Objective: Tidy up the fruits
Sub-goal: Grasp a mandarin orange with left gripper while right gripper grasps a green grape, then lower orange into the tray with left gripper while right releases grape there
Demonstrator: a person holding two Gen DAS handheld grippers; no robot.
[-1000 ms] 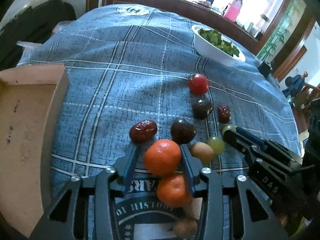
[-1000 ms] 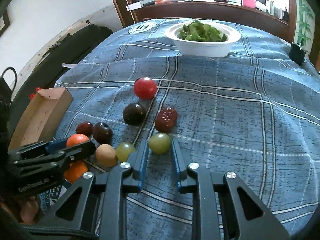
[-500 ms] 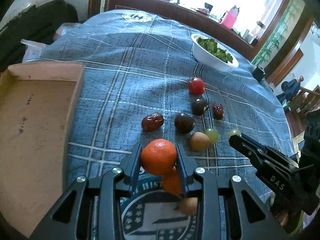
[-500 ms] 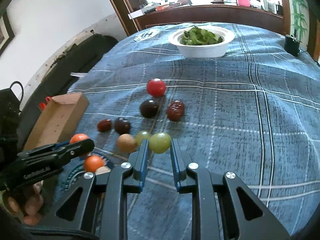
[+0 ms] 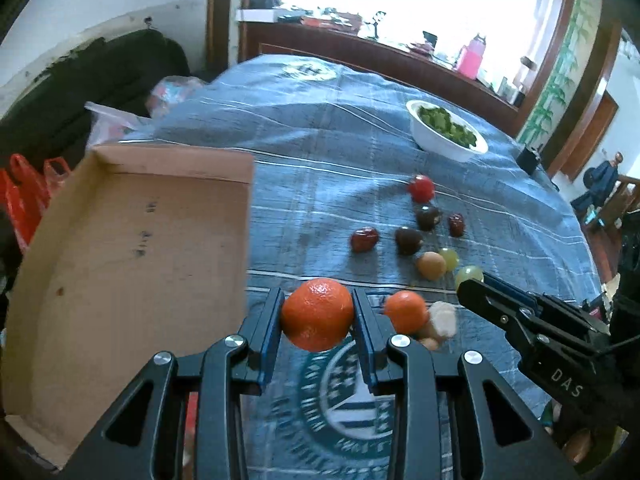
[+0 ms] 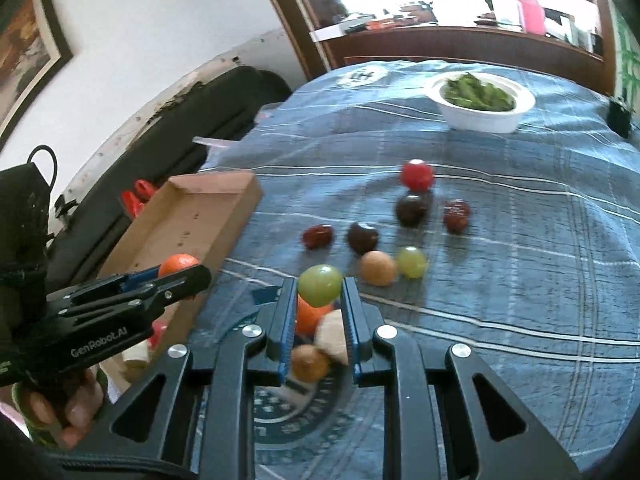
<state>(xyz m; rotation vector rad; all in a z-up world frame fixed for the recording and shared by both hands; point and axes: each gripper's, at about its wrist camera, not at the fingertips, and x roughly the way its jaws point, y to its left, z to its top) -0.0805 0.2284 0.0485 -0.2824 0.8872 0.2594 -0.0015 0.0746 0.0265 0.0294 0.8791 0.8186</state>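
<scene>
Lifted since before: orange [image 5: 317,314] and green grape [image 6: 319,279], each clamped.

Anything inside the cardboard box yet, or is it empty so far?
The cardboard box shows a bare floor in the left wrist view, with only small dark marks and no fruit. Its nearest corner is cut off by the frame and the left gripper, which holds a mandarin.

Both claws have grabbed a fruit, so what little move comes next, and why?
Probably the left gripper swings left over the cardboard box and lets go: its orange is lifted off the cloth, the box sits just beside it. The right gripper holds a green grape.
</scene>
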